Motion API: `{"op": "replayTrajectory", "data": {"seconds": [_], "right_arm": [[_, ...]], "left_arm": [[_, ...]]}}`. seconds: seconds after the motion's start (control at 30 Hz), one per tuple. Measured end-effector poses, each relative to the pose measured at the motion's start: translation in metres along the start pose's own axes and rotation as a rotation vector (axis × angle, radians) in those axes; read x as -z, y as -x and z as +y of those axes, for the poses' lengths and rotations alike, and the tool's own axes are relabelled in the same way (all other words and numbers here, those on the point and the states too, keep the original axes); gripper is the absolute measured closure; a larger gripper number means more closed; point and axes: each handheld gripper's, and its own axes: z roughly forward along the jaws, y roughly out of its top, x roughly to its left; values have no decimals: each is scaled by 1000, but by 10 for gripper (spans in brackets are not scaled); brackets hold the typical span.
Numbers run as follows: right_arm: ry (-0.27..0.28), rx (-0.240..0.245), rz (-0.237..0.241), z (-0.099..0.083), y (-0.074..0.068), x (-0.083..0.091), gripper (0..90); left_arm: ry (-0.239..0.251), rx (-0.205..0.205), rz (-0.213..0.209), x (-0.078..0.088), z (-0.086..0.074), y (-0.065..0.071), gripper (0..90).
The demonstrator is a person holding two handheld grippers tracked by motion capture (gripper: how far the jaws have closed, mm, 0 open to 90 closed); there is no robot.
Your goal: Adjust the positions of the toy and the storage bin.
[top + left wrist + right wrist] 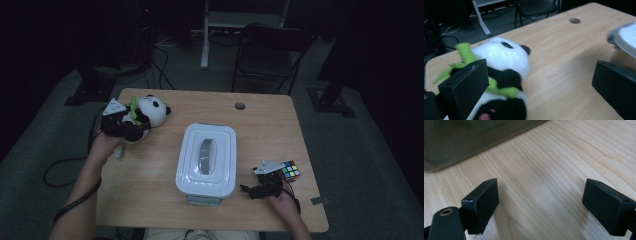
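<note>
The light wooden table (150, 165) carries a white lidded plastic box with a grey handle (206, 159) at its centre. At the far left corner sits the black-and-white plush panda with green bamboo (501, 65) — my left gripper (120, 125) is spread wide, one jaw beside it, lining up a grasp. My right gripper (264, 189) rests released over bare wood, a multicoloured puzzle cube (290, 170) just beside it.

The high view is dim, its upper corners near black; the panda (499, 75) looks slightly blurred, perhaps from motion.
</note>
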Motion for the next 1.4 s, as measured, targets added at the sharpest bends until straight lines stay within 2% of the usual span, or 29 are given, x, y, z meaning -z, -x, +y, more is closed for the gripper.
{"op": "replayTrajectory", "data": {"seconds": [0.07,0.1,0.2,0.27,0.33,0.43,0.5,0.63,0.73,0.8,0.9,1.07,1.1,1.13,1.17,1.2,1.23,1.27,1.4], "right_arm": [[0,0,0,0,0,0,132],[0,0,0,0,0,0,132],[0,0,0,0,0,0,132],[0,0,0,0,0,0,132],[0,0,0,0,0,0,132],[0,0,0,0,0,0,132],[0,0,0,0,0,0,132],[0,0,0,0,0,0,132],[0,0,0,0,0,0,132],[0,0,0,0,0,0,133],[0,-1,0,0,0,0,133],[0,0,0,0,0,0,132],[0,0,0,0,0,0,133],[0,0,0,0,0,0,133],[0,-1,-1,0,0,0,133],[0,-1,-1,0,0,0,133],[0,-1,-1,0,0,0,133],[0,0,-1,0,0,0,133],[1,-2,-2,0,0,0,133]], "left_arm": [[-10,0,3,-5,1,-10,15],[-10,0,3,-5,1,-10,15],[-20,33,27,-16,2,-30,16],[-19,54,34,-22,2,-40,64],[-22,54,44,-28,2,-48,64],[-30,102,37,-38,2,-63,77],[-45,125,50,-44,1,-70,149],[-101,168,47,-57,-5,-80,158],[-131,206,48,-63,-10,-84,189],[-127,220,53,-64,-11,-85,236],[-142,199,82,-65,-14,-83,344],[-145,182,85,-66,-18,-78,379],[-152,184,100,-67,-19,-76,379],[-158,177,104,-67,-19,-74,405],[-166,156,114,-68,-19,-71,469],[-173,152,124,-69,-18,-69,469],[-176,142,136,-68,-18,-66,511],[-178,140,144,-68,-18,-64,600],[-161,132,163,-67,-17,-58,656]]}}
